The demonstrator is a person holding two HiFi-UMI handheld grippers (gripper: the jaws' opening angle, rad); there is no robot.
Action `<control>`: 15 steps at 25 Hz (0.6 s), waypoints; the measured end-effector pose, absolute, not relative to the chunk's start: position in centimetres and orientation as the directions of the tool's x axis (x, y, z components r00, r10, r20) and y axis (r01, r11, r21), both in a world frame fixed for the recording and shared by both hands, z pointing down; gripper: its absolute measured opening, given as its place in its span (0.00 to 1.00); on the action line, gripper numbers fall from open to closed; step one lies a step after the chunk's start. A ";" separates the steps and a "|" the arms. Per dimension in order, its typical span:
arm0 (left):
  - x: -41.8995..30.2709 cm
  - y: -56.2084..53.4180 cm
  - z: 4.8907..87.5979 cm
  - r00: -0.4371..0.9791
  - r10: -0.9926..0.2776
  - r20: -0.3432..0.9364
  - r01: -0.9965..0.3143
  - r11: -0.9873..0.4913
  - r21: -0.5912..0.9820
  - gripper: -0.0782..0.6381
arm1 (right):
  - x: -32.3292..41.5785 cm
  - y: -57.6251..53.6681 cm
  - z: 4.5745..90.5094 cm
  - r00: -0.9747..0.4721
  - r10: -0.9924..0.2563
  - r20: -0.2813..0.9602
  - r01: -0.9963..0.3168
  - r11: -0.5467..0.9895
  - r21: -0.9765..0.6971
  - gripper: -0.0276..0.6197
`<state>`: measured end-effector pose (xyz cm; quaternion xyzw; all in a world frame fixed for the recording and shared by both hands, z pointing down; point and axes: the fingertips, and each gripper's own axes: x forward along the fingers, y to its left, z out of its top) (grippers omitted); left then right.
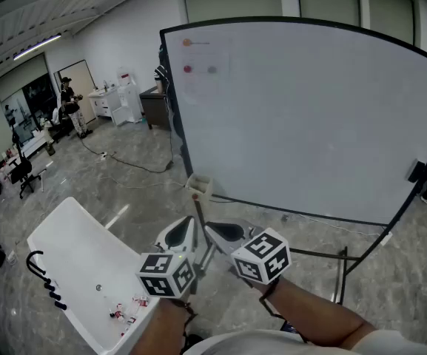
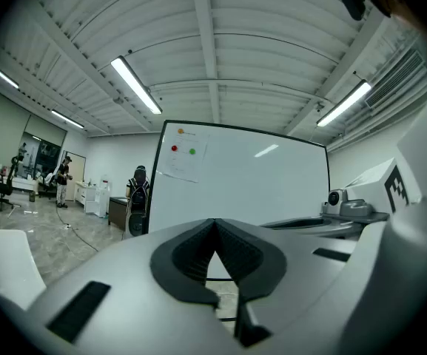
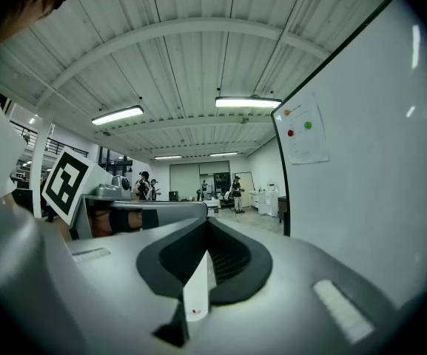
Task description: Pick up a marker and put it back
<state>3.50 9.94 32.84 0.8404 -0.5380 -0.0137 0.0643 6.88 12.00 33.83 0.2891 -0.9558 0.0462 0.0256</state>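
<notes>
The marker [image 3: 197, 291], a white sliver with a red dot, sits clamped in the closed right claw [image 3: 208, 226], held before the whiteboard [image 1: 309, 117]. Best keep it pinched until it rests in place. The left claw [image 2: 214, 222], closed on nothing, crowds just beside; a white surface [image 1: 65, 235] lies to the left

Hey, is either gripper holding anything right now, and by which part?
The right gripper is shut on a white marker; which part of it is gripped cannot be told. The left gripper is shut and holds nothing.
</notes>
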 end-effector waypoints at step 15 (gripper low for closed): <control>0.7 7.1 34.8 0.454 -0.888 0.077 -0.885 -0.438 0.159 0.11 | 3.9 9.4 35.4 -0.833 -0.543 0.105 -0.552 0.827 -0.106 0.05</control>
